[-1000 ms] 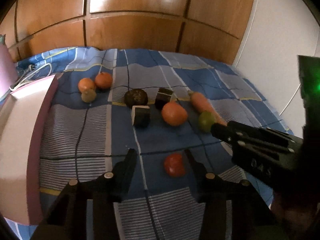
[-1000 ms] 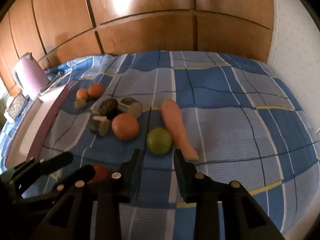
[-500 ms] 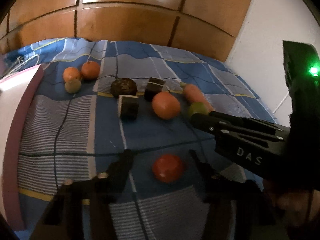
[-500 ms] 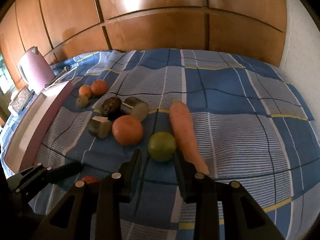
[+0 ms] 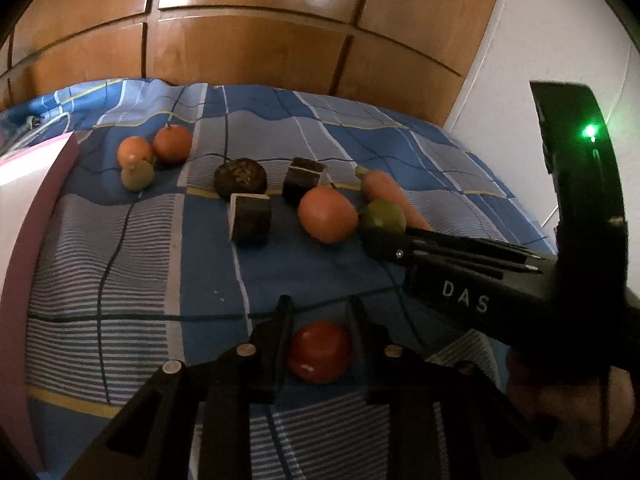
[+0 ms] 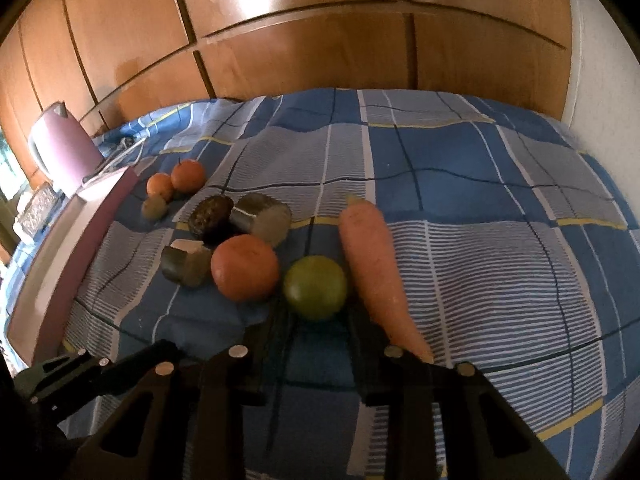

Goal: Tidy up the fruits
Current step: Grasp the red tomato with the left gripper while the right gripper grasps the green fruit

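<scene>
Red and round, the tomato [image 5: 319,351] sits low in the centre of the left wrist view, directly between the two spread fingers of the left gripper [image 5: 318,320], which straddle it without visibly pressing; the gripper is released, its jaws wider than the fruit. With no long axis to align to, the move seems to turn only on the fingers being level with the tomato's widest part before they close

In the right wrist view the green lime [image 6: 315,293] lies just ahead of the right gripper [image 6: 318,320], centred on the gap, its lower edge about level with the fingertips. That gripper is also released. Touching or nearly touching the lime on the right side of the frame is the carrot [image 6: 374,268], its long axis running from upper centre down toward the right finger, so that finger has to slip between the two. An orange [image 6: 245,267] sits just left of the lime, crowding the other finger

All of this rests on a blue checked bed cover [image 6: 500,208]. Each gripper is nearer its own fruit; a pink tray [image 5: 28,200] lies at the left edge
</scene>
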Demonstrator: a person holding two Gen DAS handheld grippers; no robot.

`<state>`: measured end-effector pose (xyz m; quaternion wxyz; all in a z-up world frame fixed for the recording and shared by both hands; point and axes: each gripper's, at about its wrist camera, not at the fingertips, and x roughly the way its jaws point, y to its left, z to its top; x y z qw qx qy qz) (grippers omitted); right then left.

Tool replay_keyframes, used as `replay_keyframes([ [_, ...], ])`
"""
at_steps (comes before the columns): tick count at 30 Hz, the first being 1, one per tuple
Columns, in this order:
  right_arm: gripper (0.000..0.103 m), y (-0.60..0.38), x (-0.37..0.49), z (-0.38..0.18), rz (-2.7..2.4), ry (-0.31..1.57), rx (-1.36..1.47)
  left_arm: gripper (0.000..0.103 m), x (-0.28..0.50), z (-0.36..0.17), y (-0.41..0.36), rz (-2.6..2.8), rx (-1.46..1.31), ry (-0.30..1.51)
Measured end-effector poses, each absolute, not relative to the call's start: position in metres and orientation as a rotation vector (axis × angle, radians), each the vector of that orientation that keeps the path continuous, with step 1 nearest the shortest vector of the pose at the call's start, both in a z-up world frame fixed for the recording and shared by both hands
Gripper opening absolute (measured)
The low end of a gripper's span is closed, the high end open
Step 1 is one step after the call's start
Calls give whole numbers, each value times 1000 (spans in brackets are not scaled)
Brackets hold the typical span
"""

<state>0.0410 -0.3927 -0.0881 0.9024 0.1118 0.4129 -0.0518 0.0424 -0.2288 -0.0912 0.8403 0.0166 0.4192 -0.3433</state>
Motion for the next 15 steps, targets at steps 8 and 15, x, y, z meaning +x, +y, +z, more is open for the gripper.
replay_keyframes([
  [8, 28, -387, 29, -81, -77, 840, 236, 24, 44, -80, -213, -738, -6, 868],
  [15, 28, -368, 20, -65, -29, 809, 211, 24, 50, -64, -198, -674, -1, 843],
])
